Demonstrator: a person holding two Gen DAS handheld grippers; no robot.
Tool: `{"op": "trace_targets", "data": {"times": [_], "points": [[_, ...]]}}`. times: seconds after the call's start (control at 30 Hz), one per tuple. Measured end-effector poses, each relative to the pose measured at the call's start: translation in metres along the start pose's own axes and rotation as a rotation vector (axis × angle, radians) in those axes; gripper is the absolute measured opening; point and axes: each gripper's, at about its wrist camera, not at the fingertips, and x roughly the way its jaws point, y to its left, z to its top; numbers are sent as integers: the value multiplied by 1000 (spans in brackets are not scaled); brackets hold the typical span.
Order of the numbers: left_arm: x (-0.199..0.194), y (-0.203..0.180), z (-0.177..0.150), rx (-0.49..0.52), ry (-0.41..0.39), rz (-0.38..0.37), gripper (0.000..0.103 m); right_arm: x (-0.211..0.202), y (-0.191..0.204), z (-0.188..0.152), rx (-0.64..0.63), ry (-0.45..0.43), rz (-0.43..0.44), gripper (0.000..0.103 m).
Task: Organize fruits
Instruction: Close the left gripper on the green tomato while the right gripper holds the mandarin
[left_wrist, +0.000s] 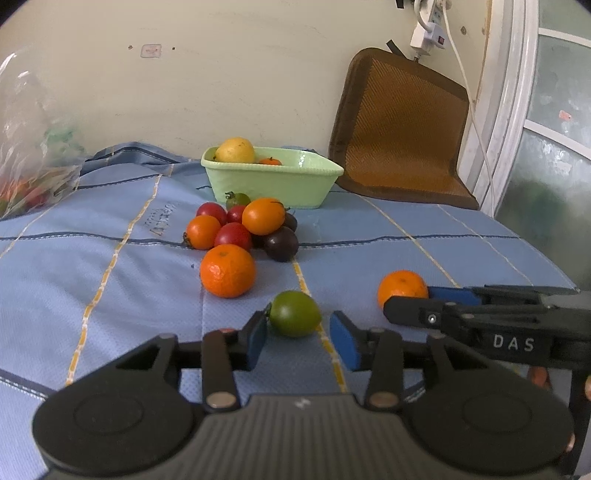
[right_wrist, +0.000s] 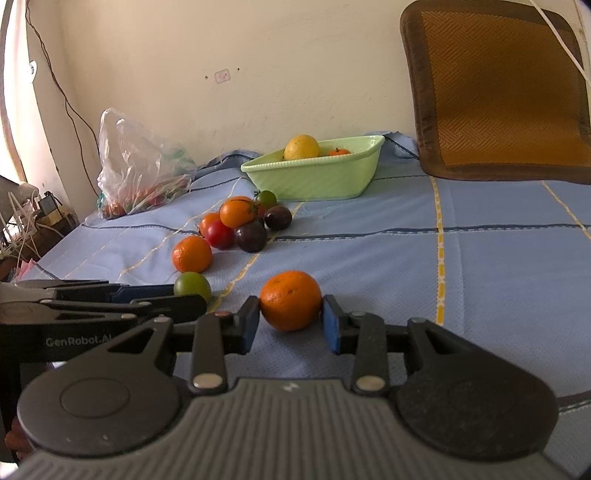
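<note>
A green tomato-like fruit (left_wrist: 294, 314) lies on the blue cloth between the fingers of my left gripper (left_wrist: 300, 338). Its left pad is at the fruit's stem side and the right pad stands a little off it, so the gripper is open. My right gripper (right_wrist: 291, 326) is shut on a mandarin (right_wrist: 290, 300) that rests on the cloth, with a pad against each side. Farther back sit a loose mandarin (left_wrist: 228, 270) and a pile of red, orange and dark fruits (left_wrist: 240, 229). A pale green basin (left_wrist: 273, 181) behind them holds a yellow fruit (left_wrist: 235, 149) and a small orange one (left_wrist: 270, 161).
A clear plastic bag (right_wrist: 140, 173) with more produce lies at the back left. A brown cushion (left_wrist: 402, 129) leans on the wall at the back right. A power strip and white cable (left_wrist: 428, 33) hang above it. The cloth's left edge drops off near tangled cables (right_wrist: 18, 221).
</note>
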Motion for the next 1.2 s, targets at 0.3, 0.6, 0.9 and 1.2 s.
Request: {"op": "trace_targets", "data": {"times": [0.3,0.6,0.9,1.2], "points": [[1,0,0,1,3,3,44,0,1,0,0,0,-1,41],[1,1,0,-7,3,4,41,0,1,0,-1,0,-1,41],[1,0,1,-1,4,10,46,1,3,-1,-16,2,-8,42],[9,1,9,-12,16,26,56,2,4,-2,-20,3,-8,43]]}}
